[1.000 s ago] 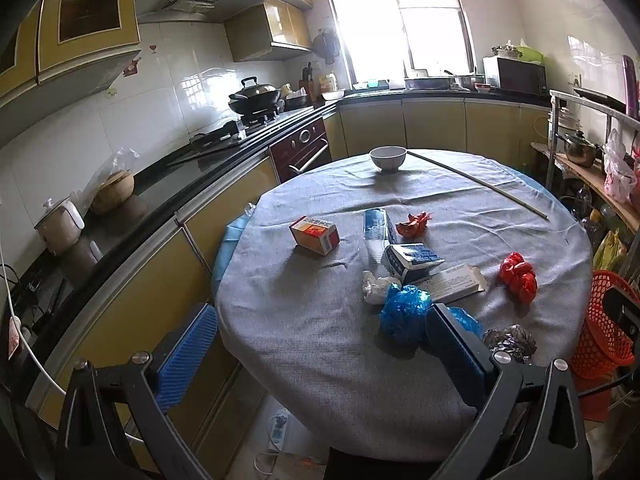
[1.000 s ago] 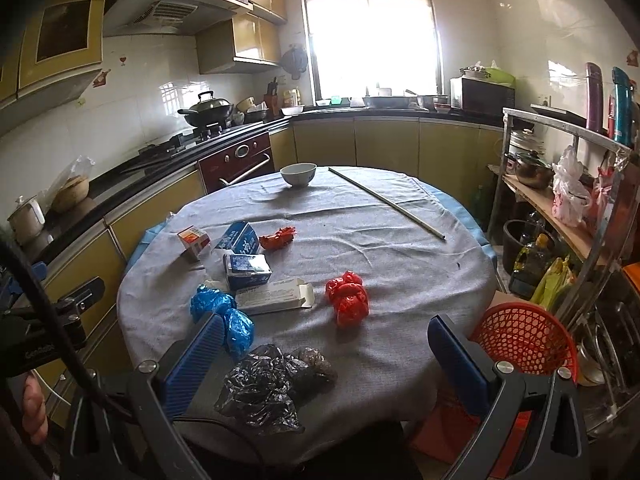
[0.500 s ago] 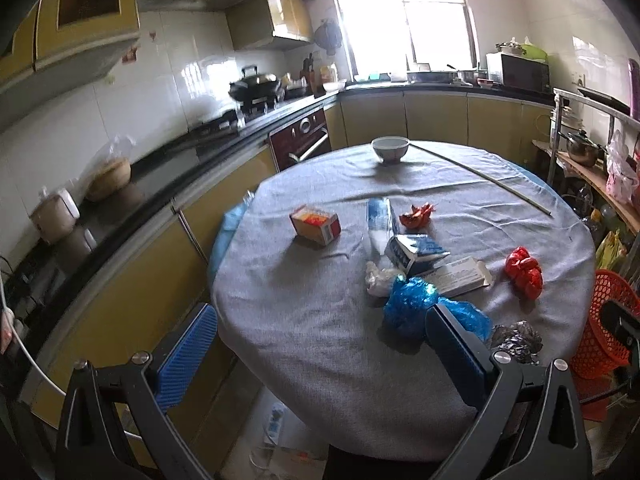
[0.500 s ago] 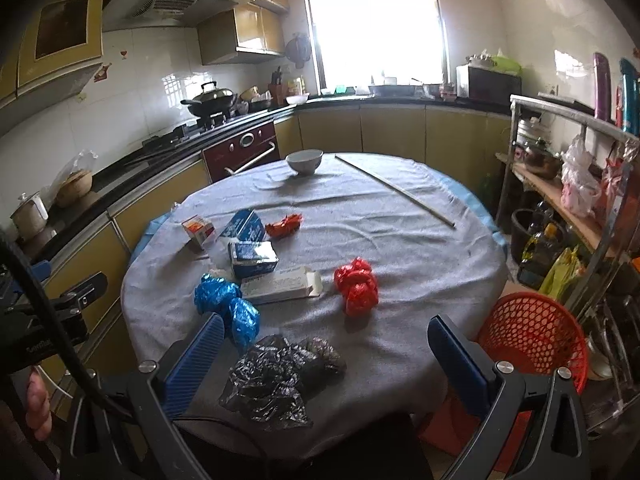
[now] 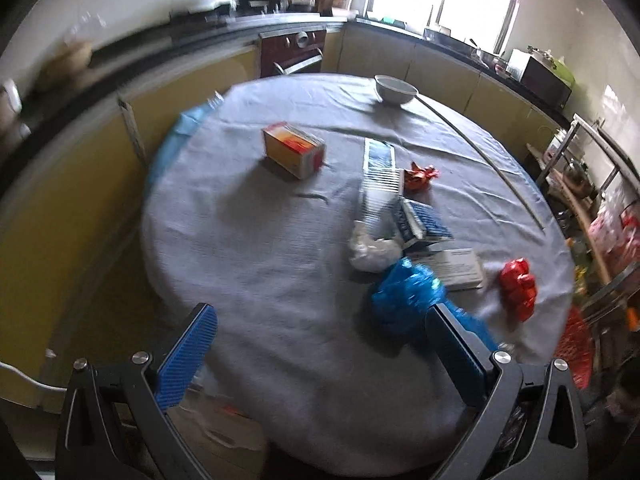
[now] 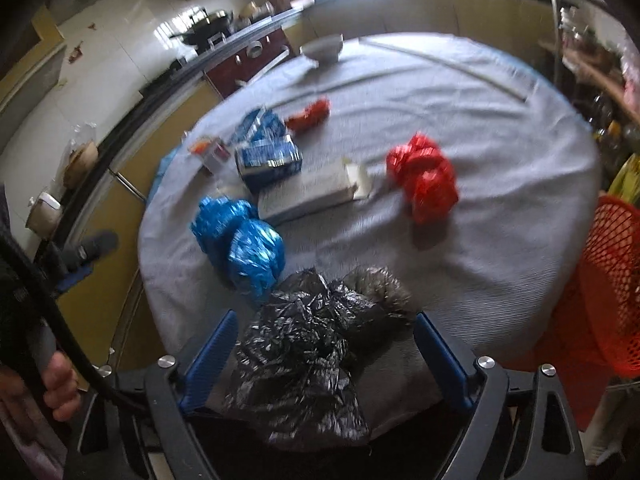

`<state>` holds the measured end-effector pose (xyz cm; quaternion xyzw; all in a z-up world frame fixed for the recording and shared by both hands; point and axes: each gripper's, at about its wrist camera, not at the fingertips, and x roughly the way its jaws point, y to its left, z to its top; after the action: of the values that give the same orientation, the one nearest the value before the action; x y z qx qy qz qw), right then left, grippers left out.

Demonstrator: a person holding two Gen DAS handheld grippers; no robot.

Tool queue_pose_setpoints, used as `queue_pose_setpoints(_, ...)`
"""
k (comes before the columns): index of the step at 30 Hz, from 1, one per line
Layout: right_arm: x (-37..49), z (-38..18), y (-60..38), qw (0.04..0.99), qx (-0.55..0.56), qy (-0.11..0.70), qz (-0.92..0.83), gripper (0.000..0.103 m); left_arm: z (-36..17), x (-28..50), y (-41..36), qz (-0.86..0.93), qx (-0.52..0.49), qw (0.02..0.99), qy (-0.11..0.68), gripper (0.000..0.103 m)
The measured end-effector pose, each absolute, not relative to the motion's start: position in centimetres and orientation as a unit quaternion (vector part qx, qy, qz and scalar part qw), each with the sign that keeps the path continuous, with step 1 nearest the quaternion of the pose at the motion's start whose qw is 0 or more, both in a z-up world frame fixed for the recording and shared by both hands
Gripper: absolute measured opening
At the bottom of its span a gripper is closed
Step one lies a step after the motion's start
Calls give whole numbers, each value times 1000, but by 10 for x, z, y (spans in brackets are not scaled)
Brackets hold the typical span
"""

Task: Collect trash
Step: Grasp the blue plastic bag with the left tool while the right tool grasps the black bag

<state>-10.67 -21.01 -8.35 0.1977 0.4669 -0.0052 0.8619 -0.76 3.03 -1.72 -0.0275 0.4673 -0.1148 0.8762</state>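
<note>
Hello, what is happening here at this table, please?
A person is clearing trash from a round table with a gripper in each hand. The right gripper is closing its jaws around a crumpled black plastic bag at the near edge; the pads do not press it yet. The left gripper is open over the cloth, beside a blue wrapper. Boxes and red wrappers lie untouched. A red basket stands beside the table.
</note>
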Motion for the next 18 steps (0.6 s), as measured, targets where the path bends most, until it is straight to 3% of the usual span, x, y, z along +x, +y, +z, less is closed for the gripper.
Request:
queue_pose_setpoints(5, -89, -114, -212, 821, 224, 525, 0, 73, -31, 17, -2, -138, -27, 858, 495, 103)
queue_pose_setpoints(7, -90, -118, -215, 824, 231, 517, 5, 63, -42, 26, -18, -150, -24, 845, 512, 91)
queue_pose_setpoints(8, -89, -118, -217, 824, 235, 516, 11, 52, -46, 29, -22, -153, -25, 840, 520, 87)
queue_pose_setpoints(12, -92, -129, -232, 816, 264, 513, 28, 45, -66, 34, -42, -171, -25, 816, 551, 62)
queue_pose_setpoints(18, -111, -115, -260, 829, 281, 483, 26, 44, -71, 27, -48, -176, -13, 822, 542, 48)
